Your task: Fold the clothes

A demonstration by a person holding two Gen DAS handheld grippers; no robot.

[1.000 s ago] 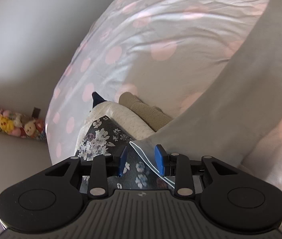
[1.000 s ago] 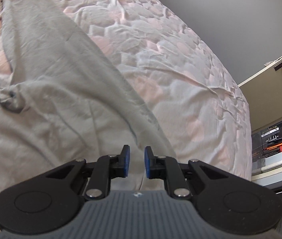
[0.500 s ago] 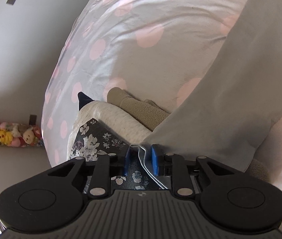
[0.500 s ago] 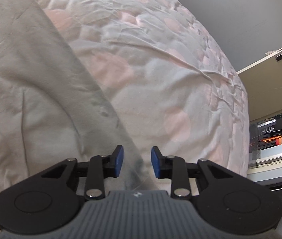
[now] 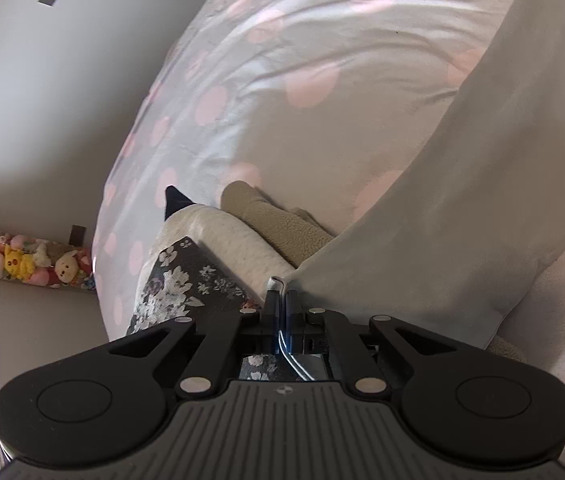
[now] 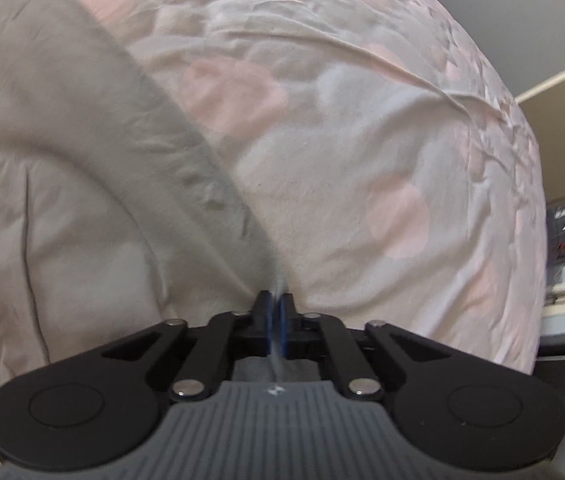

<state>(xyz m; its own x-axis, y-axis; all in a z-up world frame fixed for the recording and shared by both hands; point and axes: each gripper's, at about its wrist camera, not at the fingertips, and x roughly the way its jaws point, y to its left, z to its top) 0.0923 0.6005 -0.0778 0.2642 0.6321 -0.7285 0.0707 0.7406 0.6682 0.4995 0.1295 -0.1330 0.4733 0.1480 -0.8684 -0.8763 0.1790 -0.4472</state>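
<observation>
A: Item, grey garment (image 5: 462, 208): thin woven cloth, matt, softly creased; the pinched hem shows pale stitching.

B: Bedspread (image 5: 322, 40): smooth cloth, faint sheen, pink dots, puckered into wrinkles toward its far edge.

A: Stack at the near left corner: floral fabric (image 5: 178, 280), dark and printed; cream knit (image 5: 238, 240), nubbly; tan fleece (image 5: 278, 224), pile rough.

B: Left gripper (image 5: 281, 304): matt black plastic, ribbed grey housing, bright metal pins.

Quick headcount on the bed

One grey garment (image 5: 462, 208), one polka-dot bedspread (image 5: 282, 60), and a stack of four folded pieces: floral (image 5: 186, 280), cream knit (image 5: 238, 240), tan fleece (image 5: 278, 220), a navy one (image 5: 174, 200). Two grippers, left (image 5: 281, 300) and right (image 6: 274, 304).
</observation>
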